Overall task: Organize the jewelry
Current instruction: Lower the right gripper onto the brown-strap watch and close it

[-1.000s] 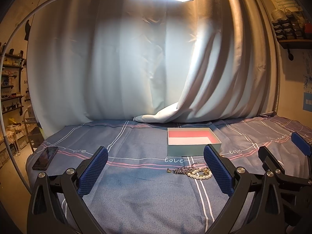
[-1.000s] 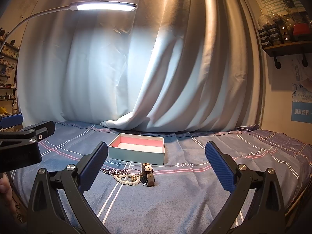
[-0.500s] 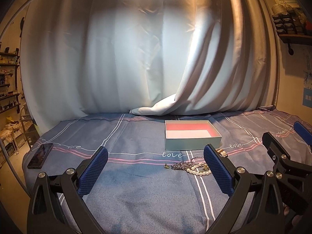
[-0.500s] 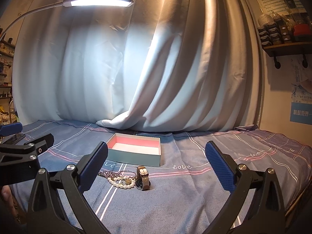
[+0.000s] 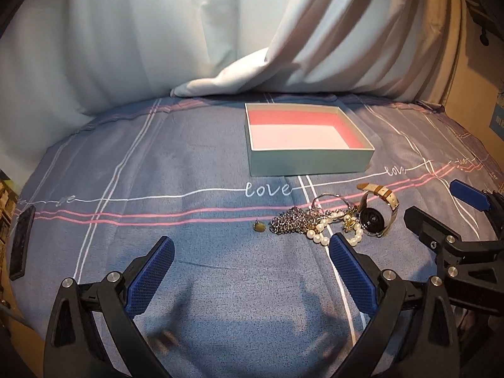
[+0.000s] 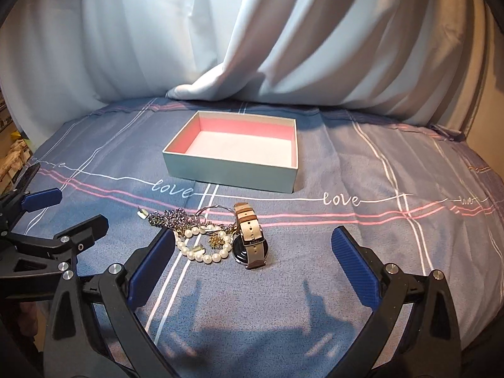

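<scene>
A shallow teal box (image 5: 310, 159) with pink inner walls stands empty on the blue bedsheet; the right wrist view shows the same box (image 6: 230, 173). In front of it lies a small jewelry pile: a watch (image 5: 373, 219) with a beige strap, a pearl bracelet (image 5: 318, 236), a beaded metal chain (image 5: 288, 222) and a tiny stud (image 5: 260, 226). My left gripper (image 5: 250, 245) hovers open just short of the pile, its right finger near the pearls. My right gripper (image 6: 253, 236) is open, with the watch (image 6: 250, 236) and pearls (image 6: 195, 250) lying ahead between its fingers.
A dark phone (image 5: 20, 242) lies near the sheet's left edge. A pale curtain (image 5: 220, 47) hangs behind the box, its hem resting on the bed. Each gripper shows in the other's view: the right gripper (image 5: 441, 214) and the left gripper (image 6: 63, 214).
Both grippers have tipped downward and come closer to the jewelry pile. The lamp has left the top of both views. Both stay open and hold nothing.
</scene>
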Motion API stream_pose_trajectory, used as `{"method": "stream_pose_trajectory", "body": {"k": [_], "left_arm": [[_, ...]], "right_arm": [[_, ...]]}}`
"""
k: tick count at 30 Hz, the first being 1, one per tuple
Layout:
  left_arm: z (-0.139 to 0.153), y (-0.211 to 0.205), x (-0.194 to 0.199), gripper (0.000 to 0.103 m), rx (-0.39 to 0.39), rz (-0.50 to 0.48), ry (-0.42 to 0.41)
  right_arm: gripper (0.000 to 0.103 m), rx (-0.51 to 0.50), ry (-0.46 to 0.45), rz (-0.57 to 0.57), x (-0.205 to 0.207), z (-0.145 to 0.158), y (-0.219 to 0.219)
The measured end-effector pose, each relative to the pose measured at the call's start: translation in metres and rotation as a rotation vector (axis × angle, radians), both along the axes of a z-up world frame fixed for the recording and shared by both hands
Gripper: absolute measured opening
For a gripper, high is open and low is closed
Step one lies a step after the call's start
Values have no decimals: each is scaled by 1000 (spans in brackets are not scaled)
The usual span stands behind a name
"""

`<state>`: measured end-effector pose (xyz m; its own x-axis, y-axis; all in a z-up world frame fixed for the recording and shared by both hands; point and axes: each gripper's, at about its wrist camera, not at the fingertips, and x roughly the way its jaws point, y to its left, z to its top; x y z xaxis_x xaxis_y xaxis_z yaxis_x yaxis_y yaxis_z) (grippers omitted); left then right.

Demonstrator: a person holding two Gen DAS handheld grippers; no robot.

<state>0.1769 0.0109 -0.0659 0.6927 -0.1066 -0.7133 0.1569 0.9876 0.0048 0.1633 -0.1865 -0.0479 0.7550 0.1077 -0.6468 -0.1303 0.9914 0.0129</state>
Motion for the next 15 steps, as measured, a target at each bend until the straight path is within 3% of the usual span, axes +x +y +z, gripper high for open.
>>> {"method": "stream_pose_trajectory", "body": {"k": [2,5,10,15], "left_arm": [[-16,5,23,97,-40,-13,89],[-34,8,51,91,-61,-20,161],[-48,2,74,59,-34,-76,197],[-51,-8,79,41,-24,-130,183]], "right_arm": [[96,-11,57,26,18,-13,2],[82,-14,132,63,38,-30,3],[81,-3,187,85,53,-40,7],[79,-5,202,93,58,-43,8]]}}
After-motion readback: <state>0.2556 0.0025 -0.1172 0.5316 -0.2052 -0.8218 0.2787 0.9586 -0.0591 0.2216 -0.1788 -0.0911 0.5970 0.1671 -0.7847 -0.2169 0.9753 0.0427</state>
